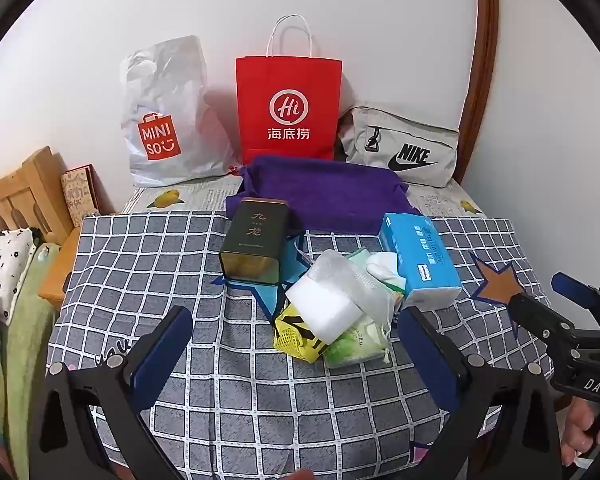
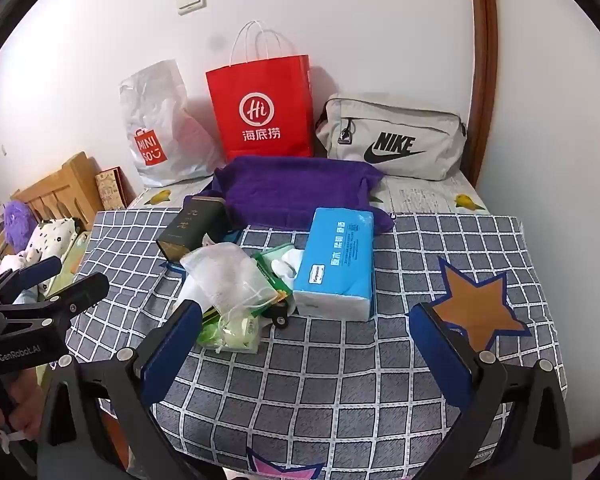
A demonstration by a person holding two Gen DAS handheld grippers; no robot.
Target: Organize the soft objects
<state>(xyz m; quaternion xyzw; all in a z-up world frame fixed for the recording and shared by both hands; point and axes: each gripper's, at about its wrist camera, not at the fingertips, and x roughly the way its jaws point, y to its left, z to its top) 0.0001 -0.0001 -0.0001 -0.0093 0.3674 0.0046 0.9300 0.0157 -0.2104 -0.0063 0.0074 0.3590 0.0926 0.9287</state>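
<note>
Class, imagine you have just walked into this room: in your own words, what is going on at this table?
A person holds a two-finger gripper in each hand over a checked tablecloth. The left gripper and right gripper are both open and hold nothing. A pile of soft packets, a blue tissue pack, a dark tin and a purple towel lie untouched. Three bags stand at the wall: white plastic bag, red paper bag, grey pouch. Sorting has not begun.

Both wrist views – angled down, near, sharing table (image 1: 140,264)
</note>
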